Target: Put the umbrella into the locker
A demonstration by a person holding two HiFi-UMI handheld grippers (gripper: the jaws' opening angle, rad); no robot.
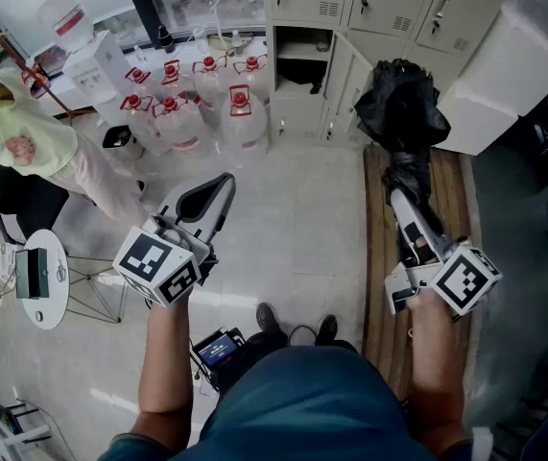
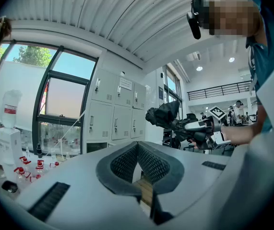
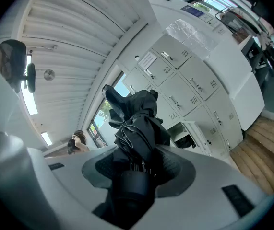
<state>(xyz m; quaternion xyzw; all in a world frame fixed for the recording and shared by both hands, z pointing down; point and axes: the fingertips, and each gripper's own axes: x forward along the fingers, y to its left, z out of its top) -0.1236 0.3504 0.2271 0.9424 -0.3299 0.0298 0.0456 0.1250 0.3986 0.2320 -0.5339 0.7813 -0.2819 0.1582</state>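
Note:
A folded black umbrella sticks out forward from my right gripper, whose jaws are shut on it near the handle. In the right gripper view the umbrella fills the gap between the pads of the right gripper. The grey lockers stand ahead, one compartment open with its door swung out; the open compartment shows past the umbrella. My left gripper is held level at the left with nothing in it; its pads meet at the tip. From the left gripper view the umbrella appears at the right.
Several water jugs with red caps stand on the floor left of the lockers. A person in a yellow shirt is at the far left near a small round table. A wooden platform and a white box lie at the right.

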